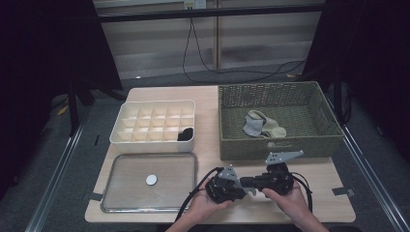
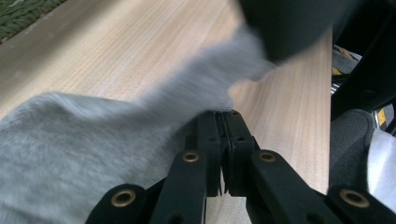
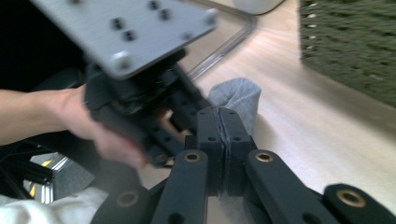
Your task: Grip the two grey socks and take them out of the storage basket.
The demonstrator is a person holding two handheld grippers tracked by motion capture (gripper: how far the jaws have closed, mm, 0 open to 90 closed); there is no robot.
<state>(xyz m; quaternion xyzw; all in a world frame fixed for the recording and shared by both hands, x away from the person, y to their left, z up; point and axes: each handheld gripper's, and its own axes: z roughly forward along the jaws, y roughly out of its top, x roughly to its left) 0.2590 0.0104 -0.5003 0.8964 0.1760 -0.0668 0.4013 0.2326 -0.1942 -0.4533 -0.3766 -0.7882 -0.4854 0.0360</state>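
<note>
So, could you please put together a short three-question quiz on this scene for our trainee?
1. True or false: both hand-held grippers, left and right, are shut on the grey sock.
2. Where do the other socks lie: A) woven basket, B) divided box, C) clear tray?
3. What dark thing sits in a compartment of the divided box?

Key: 1 true; 2 A; 3 a dark rolled item, probably a sock.

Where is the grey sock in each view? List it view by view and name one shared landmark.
High view: grey sock, low and right of centre, a pale patch that is mostly covered.
Left gripper view: lower left, stretching up to the right, pinched in the jaws.
Right gripper view: centre, just beyond the closed jaws.
Shared landmark: green woven basket, top left, top right.
</note>
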